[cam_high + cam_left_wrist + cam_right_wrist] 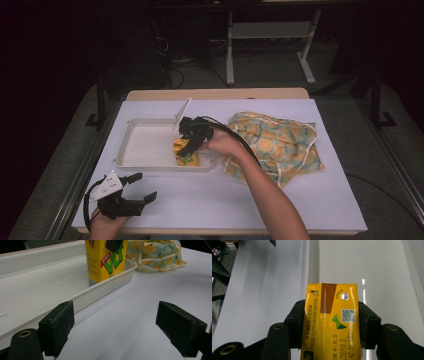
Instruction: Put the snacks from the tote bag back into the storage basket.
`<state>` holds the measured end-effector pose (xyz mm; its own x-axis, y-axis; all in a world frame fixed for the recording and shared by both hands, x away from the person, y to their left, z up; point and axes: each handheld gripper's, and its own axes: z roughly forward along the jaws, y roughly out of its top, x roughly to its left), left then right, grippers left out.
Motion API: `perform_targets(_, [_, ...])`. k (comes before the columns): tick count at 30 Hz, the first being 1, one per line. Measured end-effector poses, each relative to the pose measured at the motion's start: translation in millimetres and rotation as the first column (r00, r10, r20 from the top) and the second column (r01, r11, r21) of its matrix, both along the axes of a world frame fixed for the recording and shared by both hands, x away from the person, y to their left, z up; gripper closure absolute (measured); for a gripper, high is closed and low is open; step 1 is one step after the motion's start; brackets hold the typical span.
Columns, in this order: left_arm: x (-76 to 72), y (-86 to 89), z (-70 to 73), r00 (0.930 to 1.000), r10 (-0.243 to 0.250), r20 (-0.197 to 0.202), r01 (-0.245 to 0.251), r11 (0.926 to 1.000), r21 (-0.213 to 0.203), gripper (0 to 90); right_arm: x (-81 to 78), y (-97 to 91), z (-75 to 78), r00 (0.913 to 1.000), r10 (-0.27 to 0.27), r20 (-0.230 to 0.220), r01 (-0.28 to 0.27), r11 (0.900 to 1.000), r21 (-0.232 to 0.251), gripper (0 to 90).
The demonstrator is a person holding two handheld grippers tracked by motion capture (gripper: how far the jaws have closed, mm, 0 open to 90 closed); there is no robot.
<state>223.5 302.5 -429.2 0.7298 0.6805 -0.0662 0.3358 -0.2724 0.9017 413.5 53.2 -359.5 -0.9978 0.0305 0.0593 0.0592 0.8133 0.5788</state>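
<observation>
Right hand-held gripper (192,141) pinches the yellow drink carton (186,152) upright at the white tray's (145,122) near-right corner; left hand-held gripper (142,187), jaws spread, rests on open bench (210,200).

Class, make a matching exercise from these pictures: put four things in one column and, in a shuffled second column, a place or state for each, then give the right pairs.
1 drink carton
2 white tray
3 lemon-print bag
4 left gripper

A lies right of the tray
B open, near the table's front edge
C gripped by the right gripper
D holds the carton in its right end

Pairs: 1-C, 2-D, 3-A, 4-B
</observation>
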Motion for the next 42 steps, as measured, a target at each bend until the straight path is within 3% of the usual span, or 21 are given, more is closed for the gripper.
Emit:
perform_targets(13, [-0.2,-0.4,-0.1,1.0,0.001,-0.002,-0.001,1.0,-0.004,14.9,-6.1,-3.0,3.5,0.9997,0.005,0.024,-0.005,1.0,-0.004,47.9])
perform_targets(21, [0.3,0.1,-0.4,1.0,0.0,-0.001,0.0,1.0,0.003,14.9,-8.4,-14.8,15.7,0.9993,-0.03,0.023,0.029,0.9987,0.042,43.9])
perform_targets(42, [1.2,0.7,-0.9,1.0,-0.003,-0.004,0.003,0.9999,0.013,14.9,-13.3,-38.4,30.0,0.9974,-0.072,0.007,0.071,0.9939,0.085,38.5])
